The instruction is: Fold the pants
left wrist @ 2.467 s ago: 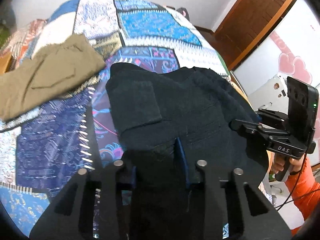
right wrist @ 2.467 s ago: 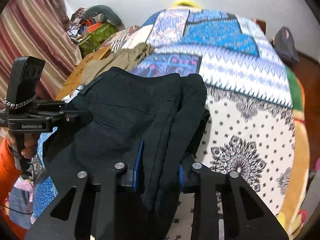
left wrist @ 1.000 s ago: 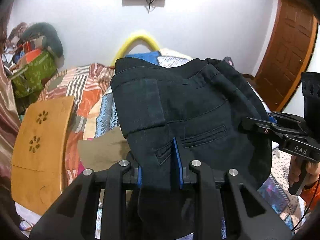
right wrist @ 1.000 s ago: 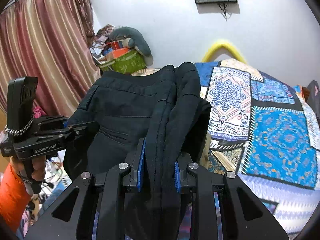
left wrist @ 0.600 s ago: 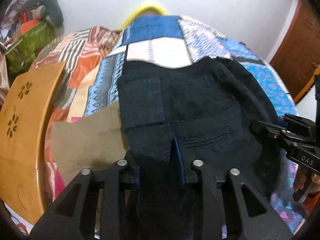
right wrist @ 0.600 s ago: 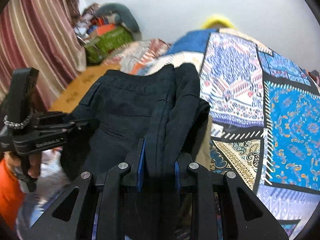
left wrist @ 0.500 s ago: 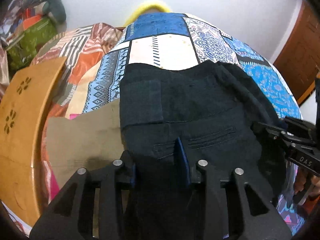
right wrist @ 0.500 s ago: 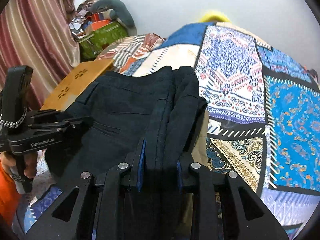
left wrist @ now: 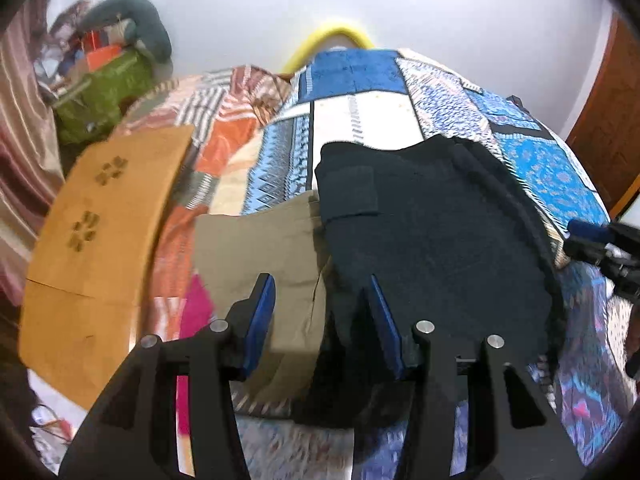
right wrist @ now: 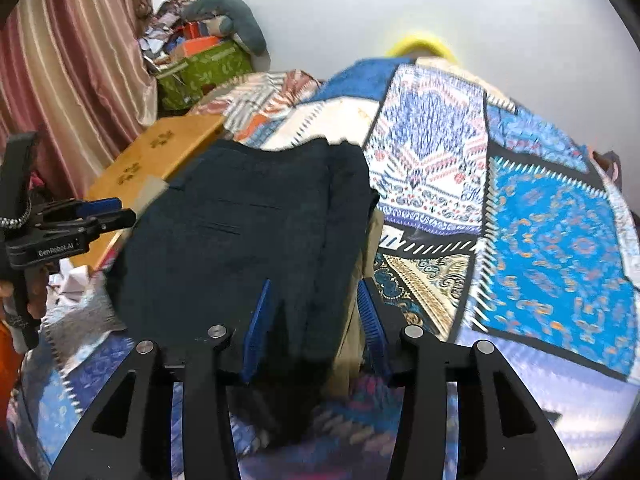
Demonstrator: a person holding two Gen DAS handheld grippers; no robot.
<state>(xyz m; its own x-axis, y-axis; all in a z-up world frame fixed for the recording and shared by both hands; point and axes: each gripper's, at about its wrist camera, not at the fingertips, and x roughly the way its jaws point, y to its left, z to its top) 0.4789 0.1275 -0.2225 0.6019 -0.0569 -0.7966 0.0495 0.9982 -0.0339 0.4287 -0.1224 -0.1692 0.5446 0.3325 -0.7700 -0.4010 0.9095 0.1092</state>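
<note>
The folded dark navy pants (left wrist: 436, 236) lie on the patchwork bedspread (left wrist: 360, 116), partly on top of folded khaki pants (left wrist: 260, 248). My left gripper (left wrist: 322, 320) is open; its blue pads stand apart at the near left edge of the dark pants, not gripping. In the right wrist view the dark pants (right wrist: 248, 232) lie in front of my right gripper (right wrist: 314, 320), which is open too, its pads on either side of the near right edge. The left gripper also shows in the right wrist view (right wrist: 108, 210), and the right gripper shows at the edge of the left wrist view (left wrist: 592, 238).
A wooden board (left wrist: 96, 240) lies at the bed's left side. A green box (right wrist: 204, 68) and a pile of clutter stand by the striped curtain (right wrist: 68, 52). A brown door (left wrist: 612, 128) is at the right. The white wall is behind the bed.
Both grippers carried the dark pants left, lowered them onto the khaki pants and the bedspread, then opened and let go. The pants now lie flat instead of hanging from the jaws.
</note>
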